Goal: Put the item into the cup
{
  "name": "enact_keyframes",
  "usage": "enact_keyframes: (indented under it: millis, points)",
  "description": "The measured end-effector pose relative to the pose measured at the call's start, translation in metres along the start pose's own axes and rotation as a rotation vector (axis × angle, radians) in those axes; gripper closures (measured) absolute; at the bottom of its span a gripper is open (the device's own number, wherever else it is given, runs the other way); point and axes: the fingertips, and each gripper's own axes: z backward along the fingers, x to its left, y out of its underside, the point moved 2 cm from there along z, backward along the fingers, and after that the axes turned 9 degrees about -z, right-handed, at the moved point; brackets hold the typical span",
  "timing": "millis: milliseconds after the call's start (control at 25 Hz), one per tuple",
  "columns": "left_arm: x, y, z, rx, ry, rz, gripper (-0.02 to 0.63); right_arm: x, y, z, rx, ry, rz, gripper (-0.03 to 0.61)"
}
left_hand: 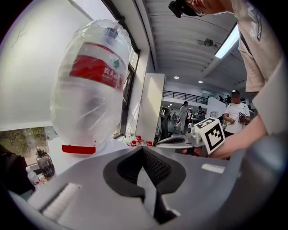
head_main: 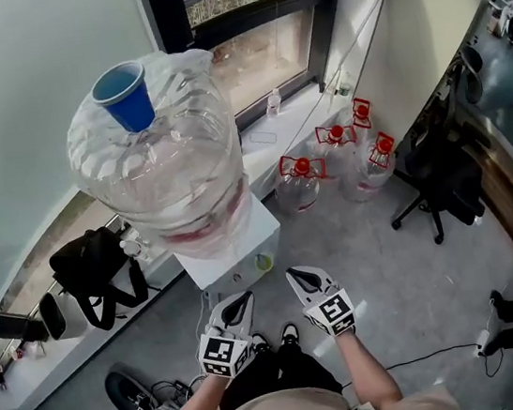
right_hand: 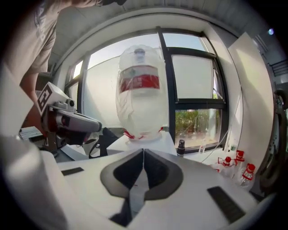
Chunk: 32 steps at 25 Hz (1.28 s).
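A blue cup [head_main: 125, 96] stands open side up on top of a big upturned water bottle [head_main: 161, 165] wrapped in clear plastic, which sits on a white dispenser [head_main: 235, 257]. My left gripper [head_main: 240, 303] and right gripper [head_main: 300, 278] hang side by side just in front of the dispenser, well below the cup. Both are shut with nothing between the jaws. In the left gripper view the shut left gripper [left_hand: 143, 152] points at the bottle [left_hand: 92, 85]. The right gripper [right_hand: 143, 153] faces the bottle [right_hand: 140, 94] too. No loose item shows.
Several spare water jugs with red handles [head_main: 344, 154] stand on the floor right of the dispenser. A black bag [head_main: 95, 269] lies on the window ledge at left, and a small bottle [head_main: 273, 103] stands on the sill. A black office chair [head_main: 443, 184] is at right.
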Motion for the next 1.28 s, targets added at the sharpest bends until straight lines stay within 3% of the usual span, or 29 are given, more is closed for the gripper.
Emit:
enact_keyframes:
  millis: [320, 840, 1280]
  points:
    - [0.001, -0.052, 0.031, -0.050, -0.032, -0.015, 0.606, 0.042, -0.060, 0.045, -0.069, -0.024, -0.046, 0.566]
    - [-0.004, -0.141, 0.052, -0.191, -0.030, -0.101, 0.606, 0.069, -0.177, 0.094, -0.271, -0.023, 0.028, 0.566]
    - [0.023, -0.173, 0.065, -0.232, -0.078, -0.132, 0.606, 0.080, -0.207, 0.098, -0.319, -0.030, 0.079, 0.566]
